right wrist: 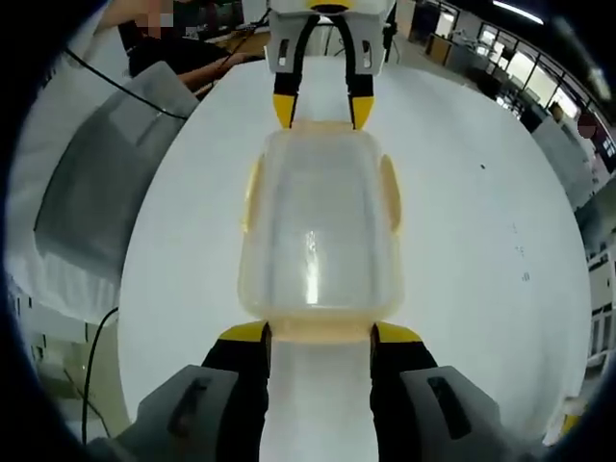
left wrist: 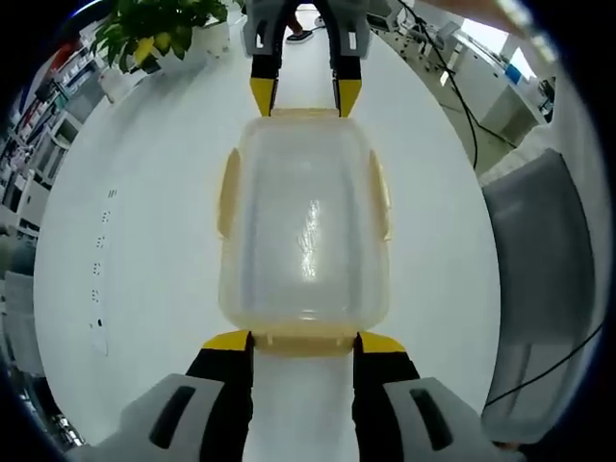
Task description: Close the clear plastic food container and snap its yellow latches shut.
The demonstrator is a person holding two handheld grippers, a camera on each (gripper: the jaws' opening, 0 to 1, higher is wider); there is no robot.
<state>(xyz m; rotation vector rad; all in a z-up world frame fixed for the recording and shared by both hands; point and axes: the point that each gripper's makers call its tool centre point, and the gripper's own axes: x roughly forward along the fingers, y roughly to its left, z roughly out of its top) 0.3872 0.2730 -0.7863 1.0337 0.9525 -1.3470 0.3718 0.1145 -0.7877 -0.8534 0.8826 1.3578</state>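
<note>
A clear plastic food container (left wrist: 305, 236) with its lid on was seen resting on the middle of a round white tabletop (left wrist: 144, 241), well away from every edge. Pale yellow latches (left wrist: 229, 192) were visible along its sides and ends; whether they were snapped down could not be told.

In the left gripper view, the left gripper (left wrist: 304, 343) was held at the near end of the container, its two yellow-tipped jaws spread apart on either side of the end latch and closed on nothing. At the far end, the right gripper (left wrist: 306, 94) was positioned the same way, jaws apart, tips just touching or very near the container's edge.

In the right gripper view the arrangement was mirrored: the right gripper (right wrist: 319, 334) at the near end, the left gripper (right wrist: 322, 108) at the far end, the container (right wrist: 320, 231) between them.

A potted plant (left wrist: 154, 34) was set near the tabletop's far edge. A grey sheet (left wrist: 544, 289) was laid beside the table, with black cables (left wrist: 452, 82) running nearby.
</note>
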